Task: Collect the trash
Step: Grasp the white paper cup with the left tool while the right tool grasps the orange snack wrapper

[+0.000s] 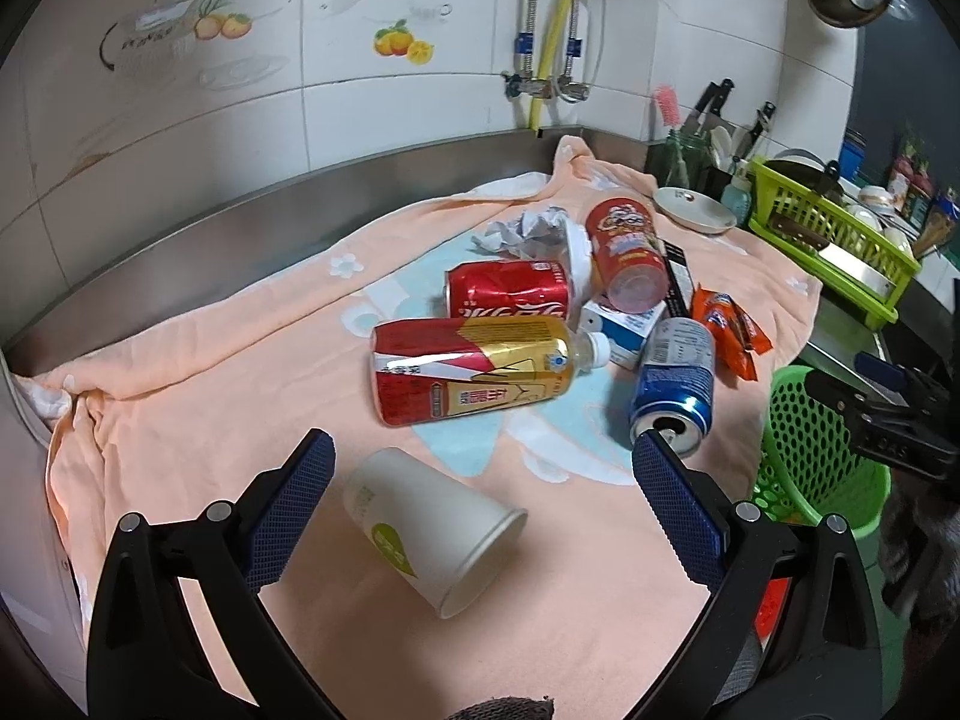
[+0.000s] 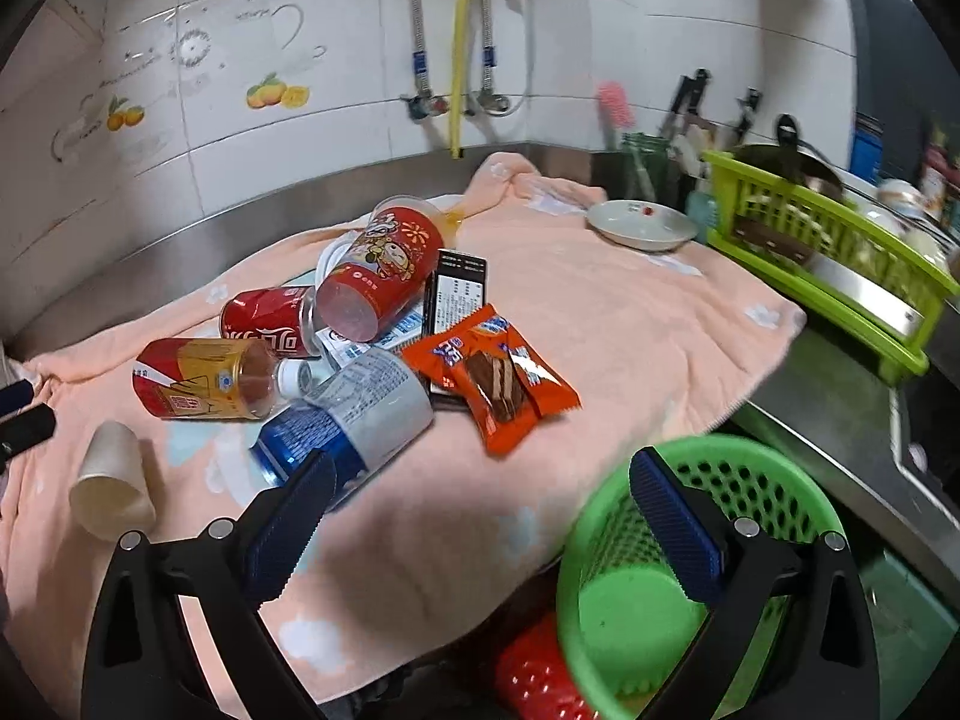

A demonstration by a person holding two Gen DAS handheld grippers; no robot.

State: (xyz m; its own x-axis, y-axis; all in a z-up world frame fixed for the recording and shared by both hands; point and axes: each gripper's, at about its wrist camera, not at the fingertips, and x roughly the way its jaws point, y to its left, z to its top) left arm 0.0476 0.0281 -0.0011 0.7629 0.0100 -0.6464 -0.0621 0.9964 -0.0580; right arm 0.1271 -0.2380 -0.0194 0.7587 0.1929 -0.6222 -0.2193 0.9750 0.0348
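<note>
Trash lies in a heap on a peach towel (image 1: 240,396). In the left wrist view my left gripper (image 1: 480,450) is open, with a tipped white paper cup (image 1: 426,525) between its fingers. Beyond lie a red-and-gold tea bottle (image 1: 474,369), a red cola can (image 1: 510,294), a blue can (image 1: 675,387), a red snack cup (image 1: 627,252), crumpled paper (image 1: 528,231), a milk carton (image 1: 624,330) and orange wrappers (image 1: 729,327). My right gripper (image 2: 480,480) is open over the towel edge, empty, between the blue can (image 2: 342,414) and the green basket (image 2: 708,564). An orange wafer wrapper (image 2: 492,372) lies ahead.
A green dish rack (image 2: 828,252) with pans and a white lid (image 2: 642,225) stand at the back right. Knives and a brush stand in a holder (image 1: 684,156). A steel counter edge (image 2: 840,444) runs right of the towel. A red item (image 2: 534,678) sits below the basket.
</note>
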